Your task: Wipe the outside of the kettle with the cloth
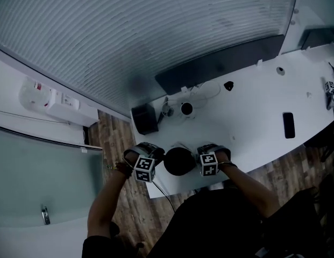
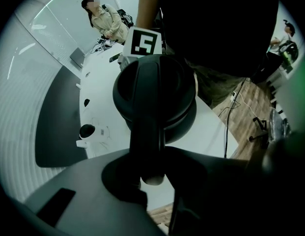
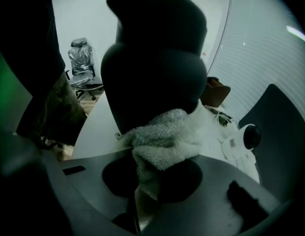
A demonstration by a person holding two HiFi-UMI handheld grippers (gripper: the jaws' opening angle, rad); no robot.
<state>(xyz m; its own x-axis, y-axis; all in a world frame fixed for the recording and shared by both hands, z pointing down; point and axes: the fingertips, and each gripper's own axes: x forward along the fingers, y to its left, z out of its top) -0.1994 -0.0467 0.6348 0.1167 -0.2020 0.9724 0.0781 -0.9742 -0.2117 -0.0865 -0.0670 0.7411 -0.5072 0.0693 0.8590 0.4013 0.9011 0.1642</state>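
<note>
A black kettle (image 1: 179, 161) stands near the front edge of the white table (image 1: 247, 128), between my two grippers. My left gripper (image 1: 157, 158) is at its left side, shut on the kettle's handle (image 2: 148, 141), which runs from the lid (image 2: 157, 92) back between the jaws. In the left gripper view the left gripper (image 2: 153, 173) looks steeply down on the lid. My right gripper (image 1: 199, 156) is at the kettle's right side, shut on a white fluffy cloth (image 3: 164, 141). The cloth, bunched ahead of the right gripper (image 3: 152, 181), lies against the lower part of the kettle's body (image 3: 152, 68).
Behind the kettle stand a black box (image 1: 144, 119) and a small white camera-like device (image 1: 186, 109). A black phone (image 1: 288, 124) lies to the right, a long dark panel (image 1: 220, 63) along the back. A cord (image 1: 164, 192) hangs off the front edge. A person (image 2: 105, 21) stands at the far end.
</note>
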